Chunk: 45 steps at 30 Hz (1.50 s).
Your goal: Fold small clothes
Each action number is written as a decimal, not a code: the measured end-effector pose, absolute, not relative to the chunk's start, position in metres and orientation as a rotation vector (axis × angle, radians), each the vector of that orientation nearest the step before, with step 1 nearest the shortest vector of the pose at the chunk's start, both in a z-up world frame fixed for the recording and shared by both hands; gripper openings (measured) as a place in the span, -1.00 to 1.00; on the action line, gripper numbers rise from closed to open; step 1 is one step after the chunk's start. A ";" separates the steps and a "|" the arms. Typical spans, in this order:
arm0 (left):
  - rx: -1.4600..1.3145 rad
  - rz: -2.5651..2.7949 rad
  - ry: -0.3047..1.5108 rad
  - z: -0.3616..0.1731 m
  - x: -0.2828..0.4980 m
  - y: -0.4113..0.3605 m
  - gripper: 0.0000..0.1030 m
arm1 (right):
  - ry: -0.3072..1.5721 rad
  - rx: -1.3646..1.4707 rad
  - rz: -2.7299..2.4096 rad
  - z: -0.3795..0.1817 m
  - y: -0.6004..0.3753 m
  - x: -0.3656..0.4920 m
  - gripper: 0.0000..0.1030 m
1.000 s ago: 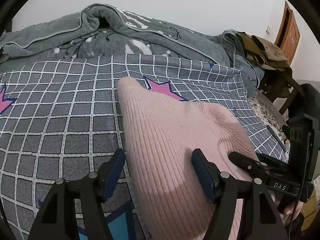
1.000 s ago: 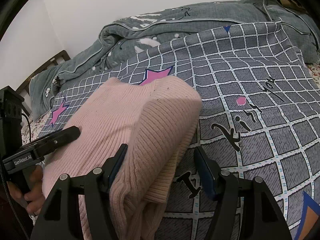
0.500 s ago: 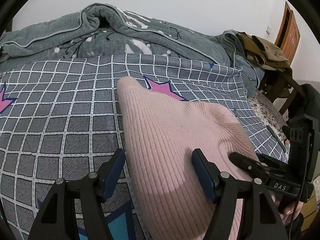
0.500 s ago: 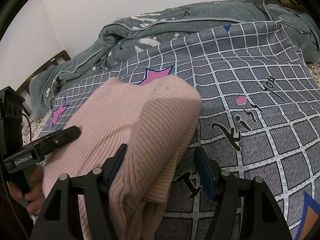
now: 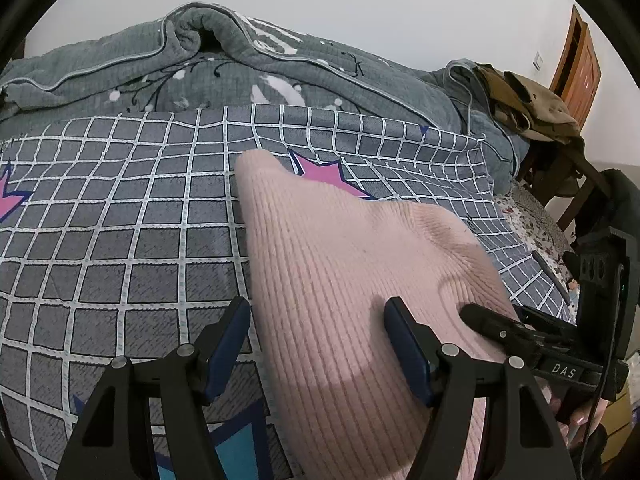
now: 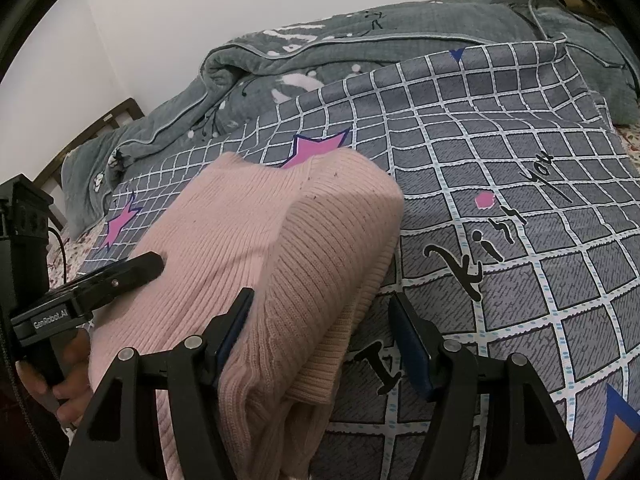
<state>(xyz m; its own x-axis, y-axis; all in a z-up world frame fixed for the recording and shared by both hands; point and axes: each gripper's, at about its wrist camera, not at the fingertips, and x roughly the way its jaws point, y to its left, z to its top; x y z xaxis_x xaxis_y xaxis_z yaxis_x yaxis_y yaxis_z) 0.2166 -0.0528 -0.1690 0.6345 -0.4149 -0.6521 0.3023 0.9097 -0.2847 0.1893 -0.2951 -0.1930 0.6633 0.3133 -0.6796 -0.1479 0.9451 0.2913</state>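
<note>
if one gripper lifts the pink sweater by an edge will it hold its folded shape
Probably not: the pink sweater is soft ribbed knit that drapes, so its layers would likely sag open. It looks light but bulky. The ribbing should grip the pads rather than slip.

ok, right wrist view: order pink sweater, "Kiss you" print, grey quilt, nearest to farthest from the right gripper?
1. Pink sweater: its folded edge lies between the open jaws of the right gripper.
2. "Kiss you" print: on the checked sheet, ahead and to the right.
3. Grey quilt: bunched along the wall at the back.
</note>
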 end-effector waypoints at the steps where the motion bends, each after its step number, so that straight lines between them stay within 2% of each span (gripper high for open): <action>1: -0.163 -0.416 0.788 -0.170 0.217 -0.052 0.34 | 0.808 0.222 0.267 -0.193 -0.296 0.189 0.27; 17: -0.323 -0.492 0.879 -0.188 0.237 -0.046 0.31 | 0.835 0.282 0.289 -0.198 -0.301 0.198 0.38; 19: -0.339 -0.500 0.883 -0.190 0.239 -0.046 0.27 | 0.840 0.294 0.295 -0.199 -0.301 0.201 0.39; 26: -0.388 -0.523 0.846 -0.188 0.240 -0.040 -0.11 | 0.867 0.363 0.355 -0.202 -0.302 0.214 0.39; 28: -0.388 -0.523 0.832 -0.187 0.239 -0.040 -0.16 | 0.864 0.378 0.373 -0.202 -0.299 0.215 0.22; 29: -0.388 -0.521 0.824 -0.186 0.239 -0.039 -0.18 | 0.859 0.398 0.394 -0.202 -0.299 0.215 -0.01; 33: -0.385 -0.522 0.795 -0.181 0.238 -0.038 -0.23 | 0.810 0.420 0.387 -0.197 -0.295 0.212 -0.23; 45: -0.352 -0.440 0.726 -0.160 0.242 -0.005 -0.25 | 0.717 0.409 0.423 -0.178 -0.254 0.225 -0.33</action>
